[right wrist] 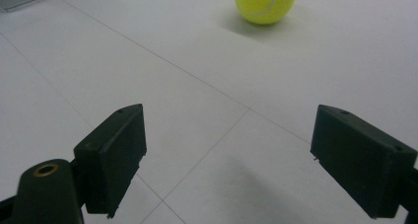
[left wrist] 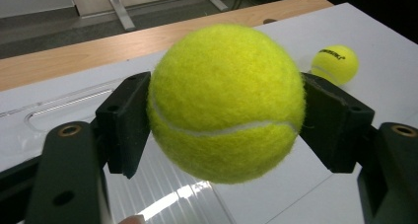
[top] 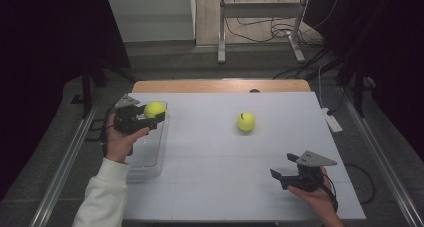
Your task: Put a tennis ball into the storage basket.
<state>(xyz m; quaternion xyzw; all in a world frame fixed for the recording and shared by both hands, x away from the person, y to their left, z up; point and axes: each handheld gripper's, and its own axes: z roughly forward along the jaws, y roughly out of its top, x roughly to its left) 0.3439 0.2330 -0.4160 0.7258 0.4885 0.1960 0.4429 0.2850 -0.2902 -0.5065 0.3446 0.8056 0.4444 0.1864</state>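
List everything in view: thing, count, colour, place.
tennis ball: 1, yellow-green, clamped in the left gripper above the clear tray
second tennis ball: 1, yellow-green, on the white board, right of centre
clear tray: 1, transparent, left edge of the board
white board: 1, white, covers the table
wooden table: 1, light wood, strip showing at the far edge
metal stand: 1, grey, on the floor beyond the table
left gripper: 1, black, shut on the ball
right gripper: 1, black, open, near right corner
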